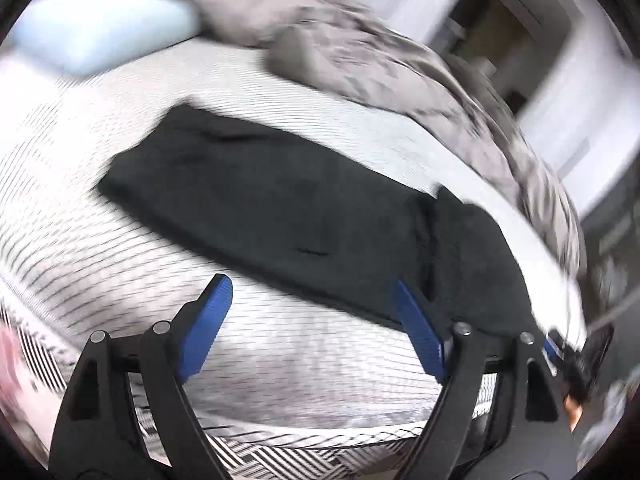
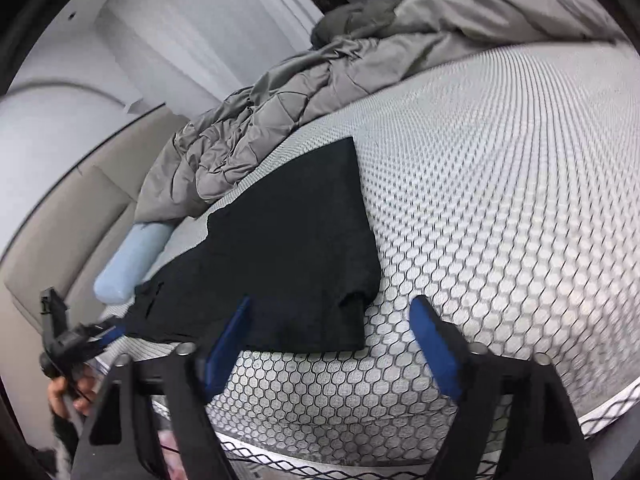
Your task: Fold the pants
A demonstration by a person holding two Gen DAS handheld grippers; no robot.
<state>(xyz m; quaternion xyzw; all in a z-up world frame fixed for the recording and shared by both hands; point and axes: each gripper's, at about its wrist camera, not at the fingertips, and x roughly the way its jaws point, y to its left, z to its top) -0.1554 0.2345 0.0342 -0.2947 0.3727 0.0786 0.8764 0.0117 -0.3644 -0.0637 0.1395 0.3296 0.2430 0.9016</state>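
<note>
I see the black pants (image 2: 280,248) lying folded lengthwise near the mattress (image 2: 500,200) front edge, with my left gripper (image 1: 312,320) and right gripper (image 2: 332,340) both spread wide and empty, so cross folds remain.

Ahead of the left gripper (image 1: 310,300) the pants (image 1: 280,196) lay flat across the mattress (image 1: 80,208); nothing stood between its spread fingers, only bare cover beneath. Beyond the pants, a rumpled grey quilt (image 1: 360,52) piled up along the far side, and a pale blue pillow (image 1: 100,28) blocked the far left. Ahead and right of the right gripper (image 2: 332,312) the mattress (image 2: 500,200) lay wide open. Its left finger (image 2: 232,328) hung over the pants' (image 2: 288,240) near edge. To its left the other gripper and hand (image 2: 66,394) crowded the bedside.
</note>
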